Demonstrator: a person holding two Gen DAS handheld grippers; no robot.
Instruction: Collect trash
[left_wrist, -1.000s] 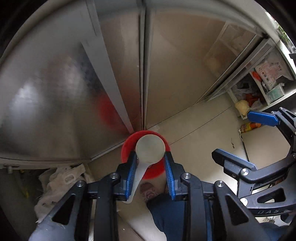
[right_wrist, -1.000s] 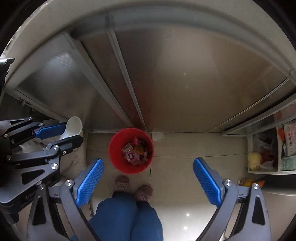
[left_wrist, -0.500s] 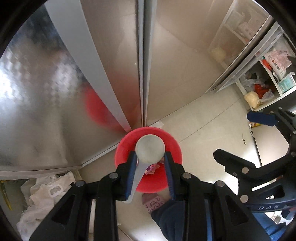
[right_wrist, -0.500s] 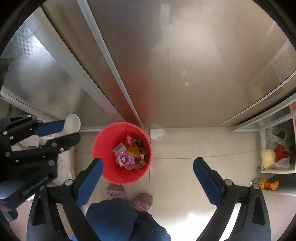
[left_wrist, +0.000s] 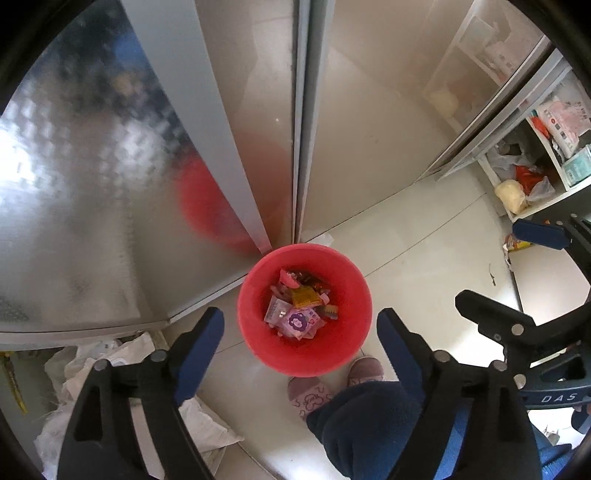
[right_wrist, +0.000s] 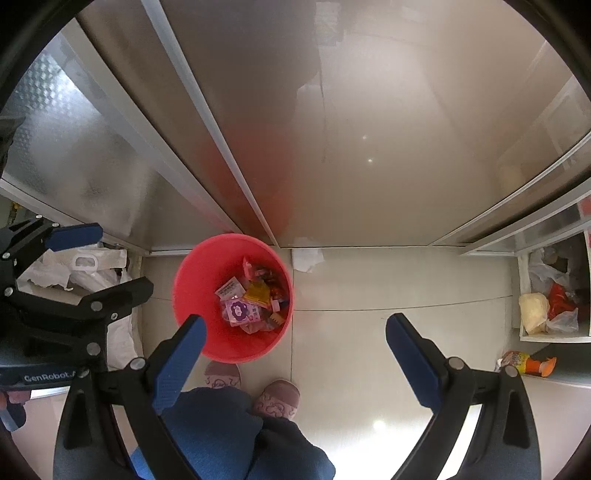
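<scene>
The left gripper (left_wrist: 301, 334) points almost straight down and its blue pads are spread wide; its jaws have just been opening, and nothing is between them now; right under the gap sits the red bin (left_wrist: 255, 314) on the pale tiled floor (left_wrist: 424, 266); the bin holds the trash (left_wrist: 297, 312), a heap of small wrappers, with a purple and white packet and a yellow one on top; the right gripper (right_wrist: 295, 349) also points down with its pads wide apart and nothing in them; in its view the bin is to the left, partly behind its left pad, and bare floor lies between the pads; the right view alone shows a scrap of white paper (right_wrist: 306, 258) on the floor beside the bin at the foot of the frosted sliding doors (right_wrist: 369, 129), and an orange and yellow bottle (right_wrist: 526, 362) lying near a low white shelf (right_wrist: 554, 336); the left view alone shows packets with red print higher up on that shelf, too small to read; both views show white plastic bags (left_wrist: 110, 358) piled to the left; one tool frame reads "DAS" and the other "GenRobot"; the person's dark blue trouser legs (right_wrist: 221, 435) and pink slippers (right_wrist: 276, 399) are just beside the bin.
</scene>
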